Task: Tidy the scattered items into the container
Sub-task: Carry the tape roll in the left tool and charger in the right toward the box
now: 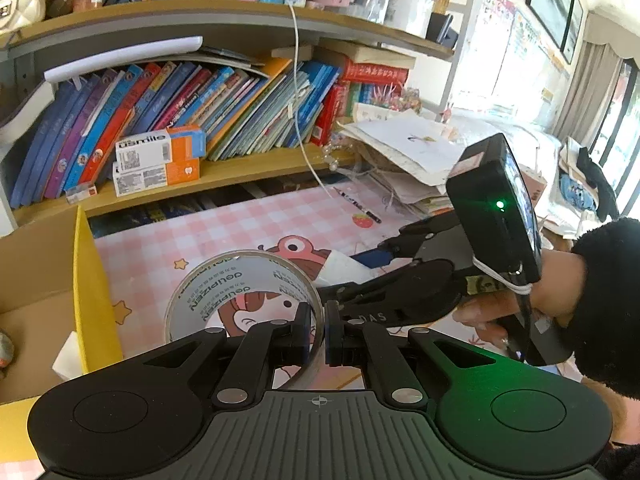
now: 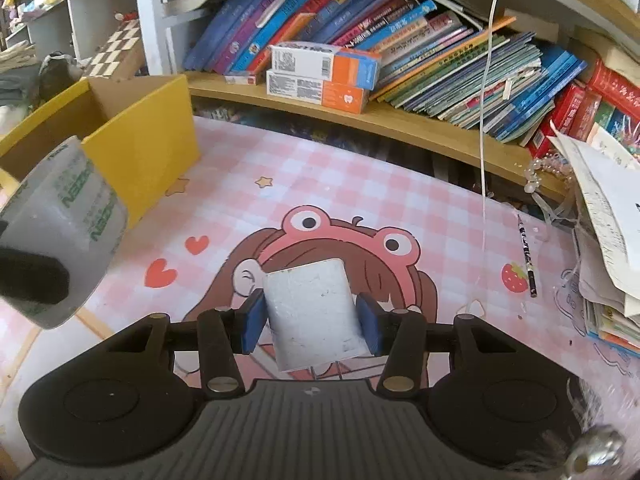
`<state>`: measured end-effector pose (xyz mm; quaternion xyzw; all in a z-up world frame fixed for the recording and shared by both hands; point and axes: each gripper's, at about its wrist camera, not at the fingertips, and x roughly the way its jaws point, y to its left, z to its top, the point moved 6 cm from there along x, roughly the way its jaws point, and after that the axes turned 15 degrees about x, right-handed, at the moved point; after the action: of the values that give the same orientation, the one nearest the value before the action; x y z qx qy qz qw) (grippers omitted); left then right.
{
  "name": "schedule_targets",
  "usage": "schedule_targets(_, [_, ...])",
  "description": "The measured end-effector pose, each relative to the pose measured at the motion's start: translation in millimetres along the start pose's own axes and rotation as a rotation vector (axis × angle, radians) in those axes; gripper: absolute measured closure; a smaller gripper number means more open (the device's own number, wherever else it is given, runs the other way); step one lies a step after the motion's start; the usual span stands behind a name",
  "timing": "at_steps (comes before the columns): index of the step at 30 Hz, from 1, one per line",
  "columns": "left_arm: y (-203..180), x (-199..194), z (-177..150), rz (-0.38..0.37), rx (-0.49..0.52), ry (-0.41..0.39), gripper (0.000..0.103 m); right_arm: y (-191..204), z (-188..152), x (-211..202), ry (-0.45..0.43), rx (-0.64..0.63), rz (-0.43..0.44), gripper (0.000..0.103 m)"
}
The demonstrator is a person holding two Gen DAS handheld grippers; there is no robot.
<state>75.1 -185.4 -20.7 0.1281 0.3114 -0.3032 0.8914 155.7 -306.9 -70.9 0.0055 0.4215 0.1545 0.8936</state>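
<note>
A: The left gripper (image 1: pixel 319 330) is pinched onto the wall of the clear tape roll (image 1: pixel 244 296), one pad inside the ring and one outside, with the roll held up above the pink checked desk mat (image 1: pixel 248 220).

B: And the container in that left wrist view?

A: The yellow-edged cardboard box (image 1: pixel 90 280) sits at the mat's left edge, just beside the roll. A white block (image 1: pixel 68 356) shows low against its wall, though I cannot tell exactly where it rests.

B: What is on the right there?

A: The right gripper (image 1: pixel 374 258) reaches in from the right, carried by a hand (image 1: pixel 500 312) in a black fleecy sleeve (image 1: pixel 600 300). A white item shows by its blue pads. Farther back, a pencil (image 1: pixel 358 205) lies on the mat near its far right corner, beside a heap of papers (image 1: pixel 404 152).

B: Now the right wrist view.

A: The right gripper (image 2: pixel 312 316) is clamped on a white eraser (image 2: pixel 314 312), a scuffed block, with a blue pad pressed to each side. It is held over the cartoon frog-hat figure in the middle of the mat (image 2: pixel 360 184).

B: The tape?

A: The tape roll (image 2: pixel 68 232) appears at the left edge, lifted, near the box (image 2: pixel 140 140), which stands at the mat's far left corner. The pencil (image 2: pixel 527 256) lies toward the right edge by a printed strawberry. Books (image 2: pixel 400 40) fill the shelf behind.
</note>
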Motion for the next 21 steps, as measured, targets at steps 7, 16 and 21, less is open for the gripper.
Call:
schedule_targets(7, [-5, -20, -5, -0.022, 0.018, -0.031, 0.098, 16, -12, -16, -0.012, 0.006, -0.022, 0.057])
schedule_targets(16, [7, -54, -14, -0.025, 0.043, -0.055, 0.098, 50, -17, -34, -0.044, -0.002, -0.056, 0.057])
schedule_targets(21, [17, -71, -20, -0.021, 0.045, -0.068, 0.098, 72, -17, -43, -0.063, -0.012, -0.058, 0.057])
